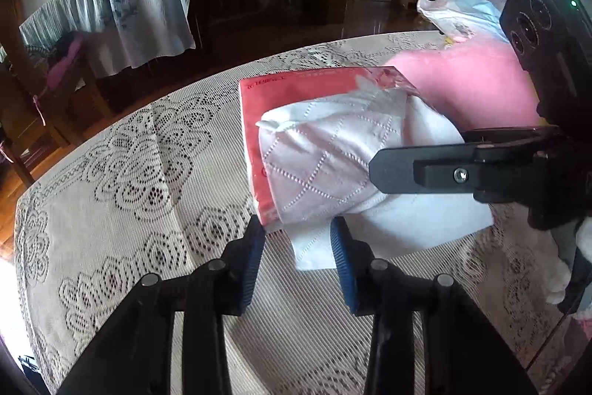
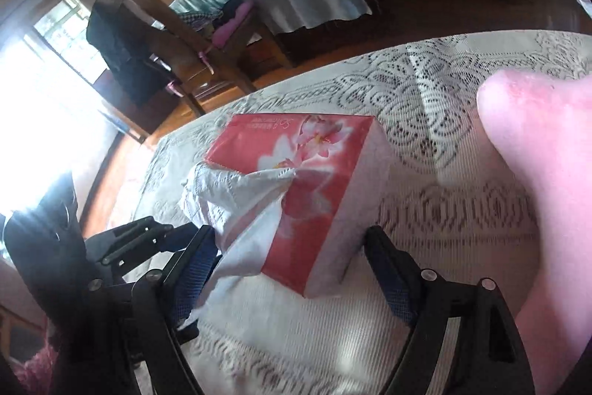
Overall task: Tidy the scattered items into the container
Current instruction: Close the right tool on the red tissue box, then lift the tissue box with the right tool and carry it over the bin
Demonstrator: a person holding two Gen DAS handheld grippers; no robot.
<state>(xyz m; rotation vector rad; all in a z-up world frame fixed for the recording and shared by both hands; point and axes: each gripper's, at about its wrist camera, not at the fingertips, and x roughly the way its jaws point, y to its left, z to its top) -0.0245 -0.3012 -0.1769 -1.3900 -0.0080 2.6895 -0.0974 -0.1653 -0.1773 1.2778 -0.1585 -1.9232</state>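
Nearest, the left gripper (image 1: 299, 248) has its blue pads either side of a loose white tissue (image 1: 318, 173), a gap visible on each side, so it is not pinching. The right gripper (image 2: 296, 269) stands wide, straddling the near end of the red tissue pack (image 2: 296, 180) without pressing it. The pack lies flat on a cream lace tablecloth (image 1: 122, 180), beside a pink container (image 1: 470, 91) at right. Beyond the table edge: dark wooden floor, a wooden chair (image 2: 155, 36) with dark clothing, a cloth-draped table (image 1: 122, 6), and a bright window (image 2: 44, 80) far left
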